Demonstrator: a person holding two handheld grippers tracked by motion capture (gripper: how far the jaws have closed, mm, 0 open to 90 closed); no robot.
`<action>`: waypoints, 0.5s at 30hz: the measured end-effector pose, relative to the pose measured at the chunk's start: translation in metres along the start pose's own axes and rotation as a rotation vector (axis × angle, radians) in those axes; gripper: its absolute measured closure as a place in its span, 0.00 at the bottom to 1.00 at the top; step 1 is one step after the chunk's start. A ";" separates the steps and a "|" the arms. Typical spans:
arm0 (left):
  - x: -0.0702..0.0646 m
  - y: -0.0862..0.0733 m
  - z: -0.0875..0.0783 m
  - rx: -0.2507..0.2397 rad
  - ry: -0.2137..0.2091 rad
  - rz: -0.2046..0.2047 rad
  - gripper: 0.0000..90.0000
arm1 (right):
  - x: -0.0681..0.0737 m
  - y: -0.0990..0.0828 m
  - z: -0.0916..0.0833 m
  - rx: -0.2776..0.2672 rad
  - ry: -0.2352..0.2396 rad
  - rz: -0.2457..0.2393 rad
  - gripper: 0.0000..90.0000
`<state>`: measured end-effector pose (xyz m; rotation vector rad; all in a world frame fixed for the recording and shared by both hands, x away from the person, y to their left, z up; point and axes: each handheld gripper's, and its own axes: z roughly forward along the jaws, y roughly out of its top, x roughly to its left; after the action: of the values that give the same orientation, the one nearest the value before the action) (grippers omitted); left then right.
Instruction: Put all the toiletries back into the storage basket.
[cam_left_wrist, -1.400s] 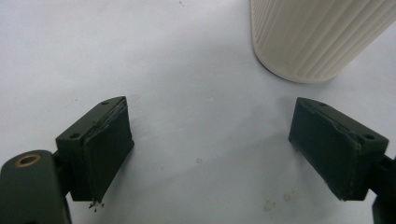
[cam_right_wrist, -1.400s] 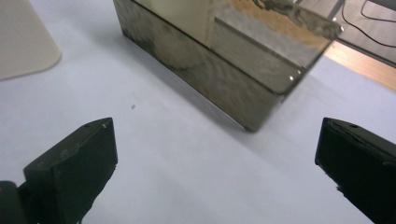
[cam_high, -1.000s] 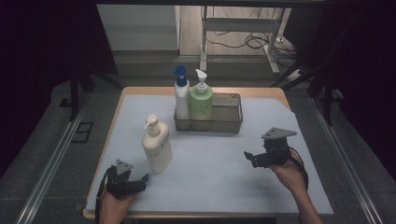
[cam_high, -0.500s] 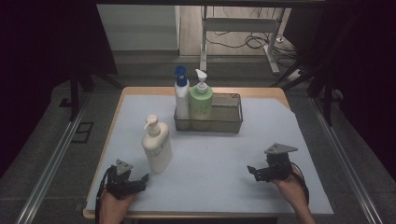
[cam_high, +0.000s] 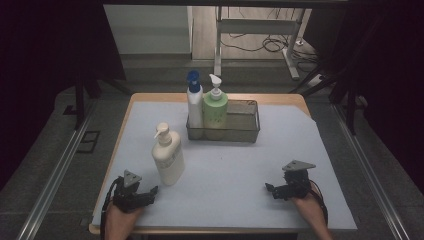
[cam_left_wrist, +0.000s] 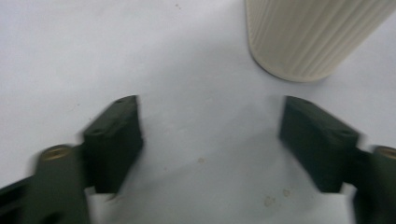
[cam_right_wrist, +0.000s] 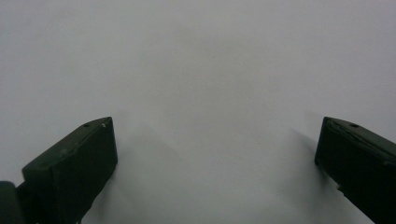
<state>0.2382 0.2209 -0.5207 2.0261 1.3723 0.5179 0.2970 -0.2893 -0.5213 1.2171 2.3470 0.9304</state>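
Nearest the cream ribbed plastic pump bottle (cam_high: 168, 159), the left gripper (cam_high: 150, 192) rests low on the pale blue table cover (cam_high: 230, 165), its jaws apart, just narrowing, nothing between them. That bottle stands upright just ahead, rightward. Well apart, the right gripper (cam_high: 270, 189) gapes empty.

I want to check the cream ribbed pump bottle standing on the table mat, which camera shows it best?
The high view: the cream ribbed pump bottle appears whole and upright. The left gripper view catches just its ribbed base; the right gripper view faces bare mat.
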 end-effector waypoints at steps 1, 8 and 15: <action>0.000 0.000 0.000 0.000 -0.006 0.000 0.31 | 0.000 0.000 0.000 -0.001 0.000 -0.001 0.00; 0.009 0.010 0.002 0.007 -0.043 -0.030 0.48 | 0.000 -0.001 0.000 -0.005 -0.001 -0.001 0.00; 0.010 0.028 0.011 0.030 -0.058 0.024 0.78 | 0.000 -0.001 0.000 -0.007 0.000 0.000 0.00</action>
<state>0.2679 0.2198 -0.5096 2.0679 1.3297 0.4475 0.2965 -0.2897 -0.5220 1.2150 2.3418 0.9374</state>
